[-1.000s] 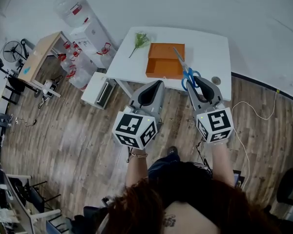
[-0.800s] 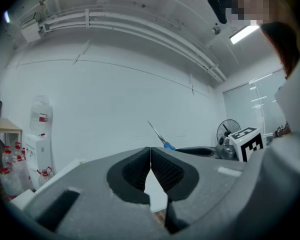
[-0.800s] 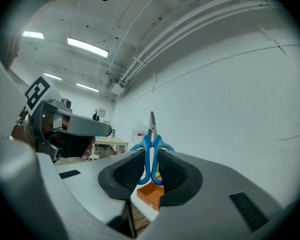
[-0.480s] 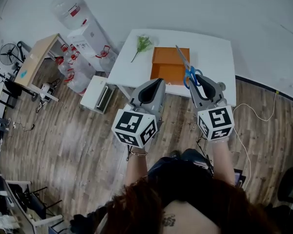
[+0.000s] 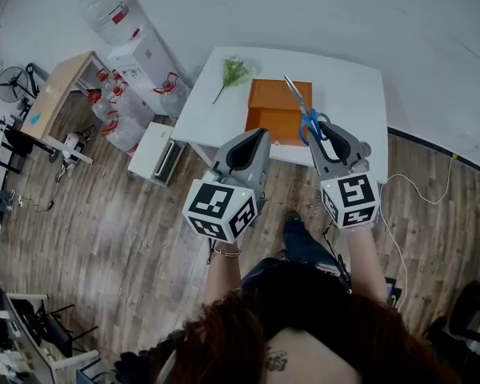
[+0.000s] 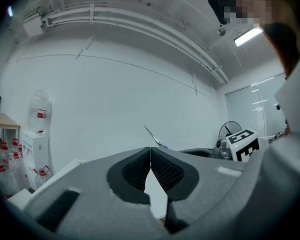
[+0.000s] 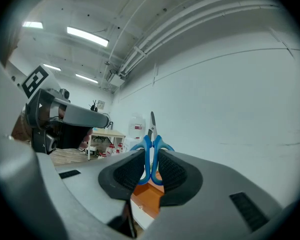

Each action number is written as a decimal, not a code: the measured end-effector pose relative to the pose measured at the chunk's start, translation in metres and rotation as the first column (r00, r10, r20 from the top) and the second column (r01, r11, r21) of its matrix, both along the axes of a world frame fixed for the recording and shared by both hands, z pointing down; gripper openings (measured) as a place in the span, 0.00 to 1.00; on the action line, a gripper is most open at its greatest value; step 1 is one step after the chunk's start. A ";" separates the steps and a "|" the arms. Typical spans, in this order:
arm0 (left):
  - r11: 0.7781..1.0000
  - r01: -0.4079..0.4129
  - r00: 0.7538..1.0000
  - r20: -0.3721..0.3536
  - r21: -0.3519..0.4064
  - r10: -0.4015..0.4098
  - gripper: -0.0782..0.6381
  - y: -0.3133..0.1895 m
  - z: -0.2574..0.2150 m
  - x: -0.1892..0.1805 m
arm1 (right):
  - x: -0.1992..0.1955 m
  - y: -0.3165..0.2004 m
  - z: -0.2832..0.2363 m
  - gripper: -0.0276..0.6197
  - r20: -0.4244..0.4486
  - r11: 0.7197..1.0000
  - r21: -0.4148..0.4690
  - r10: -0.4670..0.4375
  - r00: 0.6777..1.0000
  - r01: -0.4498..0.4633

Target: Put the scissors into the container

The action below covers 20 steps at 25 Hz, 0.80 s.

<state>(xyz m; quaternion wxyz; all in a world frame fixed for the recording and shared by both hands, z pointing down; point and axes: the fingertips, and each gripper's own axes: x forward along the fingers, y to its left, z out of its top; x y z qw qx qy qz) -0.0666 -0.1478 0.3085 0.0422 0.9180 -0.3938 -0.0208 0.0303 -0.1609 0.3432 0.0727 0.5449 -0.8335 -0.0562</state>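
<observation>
Blue-handled scissors (image 5: pixel 308 118) are held by the handles in my right gripper (image 5: pixel 320 132), which is shut on them. Their blades point away, over the orange open container (image 5: pixel 274 104) on the white table (image 5: pixel 348 86). In the right gripper view the scissors (image 7: pixel 151 139) stand upright between the pads, with the orange container (image 7: pixel 148 194) below them. My left gripper (image 5: pixel 258 137) hovers at the table's near edge, left of the right one, shut on nothing. In the left gripper view, the left gripper (image 6: pixel 150 156) has its jaws closed, with the scissors' blade tip (image 6: pixel 154 136) beyond.
A green plant sprig (image 5: pixel 234 72) lies on the table left of the container. A small round object (image 5: pixel 367 147) sits at the table's near right corner. On the wooden floor to the left stand a white low cabinet (image 5: pixel 154 150), a water dispenser (image 5: pixel 140 54) and a wooden desk (image 5: pixel 60 94).
Both grippers have kept their grip and spacing. The table and container have shifted slightly right in view, and a foot has stepped forward below the grippers.
</observation>
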 end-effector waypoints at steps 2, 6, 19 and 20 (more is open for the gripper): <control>1.000 0.010 1.000 -0.001 0.002 -0.010 0.13 -0.010 -0.001 0.001 | -0.001 -0.011 0.002 0.17 -0.023 1.000 -0.001 -0.014 1.000 0.013; 1.000 0.025 1.000 0.001 0.006 -0.025 0.13 -0.033 -0.004 0.006 | 0.002 -0.034 0.008 0.17 -0.047 0.999 -0.013 -0.038 0.998 0.038; 0.998 0.057 0.998 0.014 0.002 -0.057 0.13 -0.111 -0.008 0.028 | 0.014 -0.114 0.031 0.17 -0.157 0.991 -0.070 -0.127 0.979 0.117; 0.998 0.062 0.998 0.012 -0.001 -0.062 0.13 -0.117 -0.008 0.027 | 0.013 -0.119 0.035 0.17 -0.171 0.989 -0.079 -0.137 0.976 0.125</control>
